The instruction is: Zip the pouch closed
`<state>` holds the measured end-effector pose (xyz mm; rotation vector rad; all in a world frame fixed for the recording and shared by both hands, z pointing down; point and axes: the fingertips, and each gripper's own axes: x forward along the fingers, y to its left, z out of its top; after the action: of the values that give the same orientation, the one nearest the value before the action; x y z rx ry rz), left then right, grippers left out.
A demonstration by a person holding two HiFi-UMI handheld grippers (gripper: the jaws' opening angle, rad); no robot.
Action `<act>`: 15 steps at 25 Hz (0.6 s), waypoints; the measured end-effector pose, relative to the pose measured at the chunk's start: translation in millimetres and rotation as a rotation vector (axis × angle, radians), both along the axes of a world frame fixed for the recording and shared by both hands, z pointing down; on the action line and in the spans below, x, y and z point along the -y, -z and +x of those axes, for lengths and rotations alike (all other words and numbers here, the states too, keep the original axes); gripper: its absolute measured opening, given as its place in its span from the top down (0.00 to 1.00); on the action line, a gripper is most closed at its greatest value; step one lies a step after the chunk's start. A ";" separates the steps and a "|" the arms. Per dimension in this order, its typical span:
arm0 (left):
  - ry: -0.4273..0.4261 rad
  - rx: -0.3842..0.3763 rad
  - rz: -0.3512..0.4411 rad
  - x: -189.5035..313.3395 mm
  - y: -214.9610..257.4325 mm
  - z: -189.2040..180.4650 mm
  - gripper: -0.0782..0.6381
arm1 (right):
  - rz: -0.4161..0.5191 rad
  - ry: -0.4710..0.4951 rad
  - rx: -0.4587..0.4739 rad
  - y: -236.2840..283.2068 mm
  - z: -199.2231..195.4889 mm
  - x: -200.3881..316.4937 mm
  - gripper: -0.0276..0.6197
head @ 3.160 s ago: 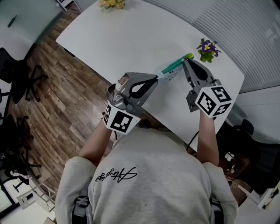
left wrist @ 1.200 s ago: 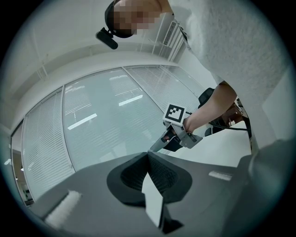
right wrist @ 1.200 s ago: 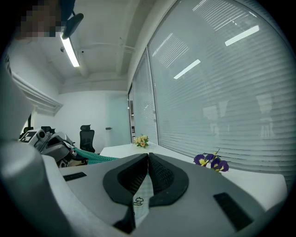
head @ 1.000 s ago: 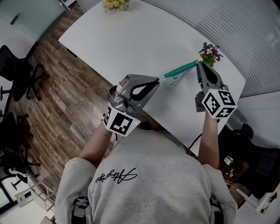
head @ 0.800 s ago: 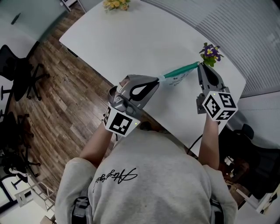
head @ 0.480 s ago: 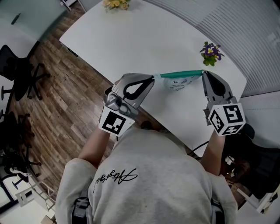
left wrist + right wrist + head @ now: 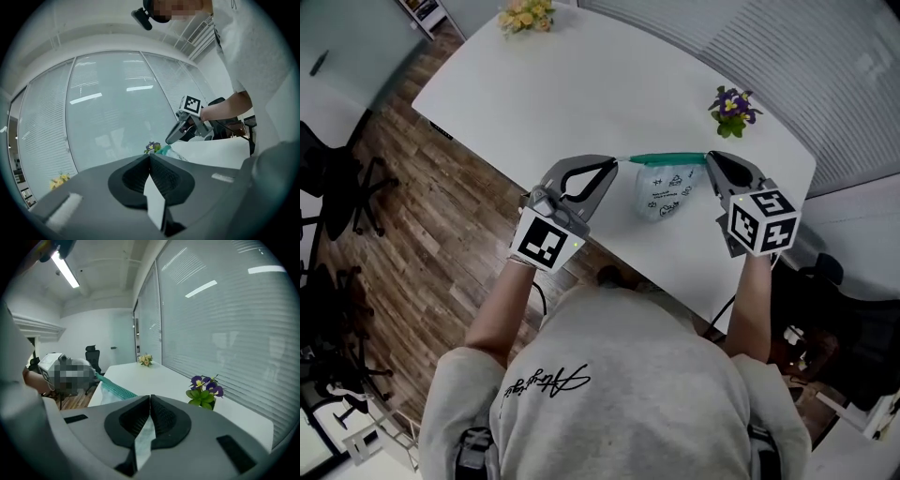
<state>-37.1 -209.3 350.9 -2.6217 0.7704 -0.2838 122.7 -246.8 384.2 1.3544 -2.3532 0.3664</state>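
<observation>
The translucent white plastic pouch (image 7: 661, 195), printed with small dark figures, hung between the two grippers over the near part of the broad white table (image 7: 581, 84). Its teal zipper band (image 7: 661, 157) was drawn into a straight line from one set of jaws to the other. The body of the pouch sagged below that band toward the person; whether its bottom touched the tabletop could not be told.

The left gripper (image 7: 617, 162) had its jaws pressed together on the pouch's left end. In the left gripper view a thin pale strip of the material ran back between the closed pads. The right gripper (image 7: 710, 157) was likewise clamped on the right end, with frosted material pinched between its jaws in the right gripper view and the teal band leading away to that view's left.

The pouch sat close to the table's near edge, which ran on a slant just in front of the person. Beyond the pouch the tabletop lay bare and wide. A small pot of purple flowers (image 7: 731, 108) stood near the right gripper but apart from it, toward the far edge by the grey window blinds (image 7: 825, 56). A bunch of yellow flowers (image 7: 523, 14) stood at the far left corner, well apart from everything else. Left of the table lay brown wooden floor (image 7: 412, 225), with black office chairs (image 7: 337, 187) well away from both grippers.
</observation>
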 end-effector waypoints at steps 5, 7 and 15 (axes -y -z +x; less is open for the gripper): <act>0.040 0.035 -0.049 18.5 -26.8 1.9 0.89 | 0.040 -0.096 0.068 -29.5 0.0 20.8 0.95; 0.068 0.045 -0.077 27.5 -37.2 0.3 0.89 | 0.043 -0.108 0.048 -42.4 -2.4 25.1 0.95; 0.130 0.145 -0.152 54.5 -78.3 -8.4 0.89 | 0.002 -0.078 -0.080 -78.0 -11.5 38.5 0.95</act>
<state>-45.4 -263.8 429.1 -2.6583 0.9025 -0.5842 111.2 -285.3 462.1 1.4372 -2.2415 0.3265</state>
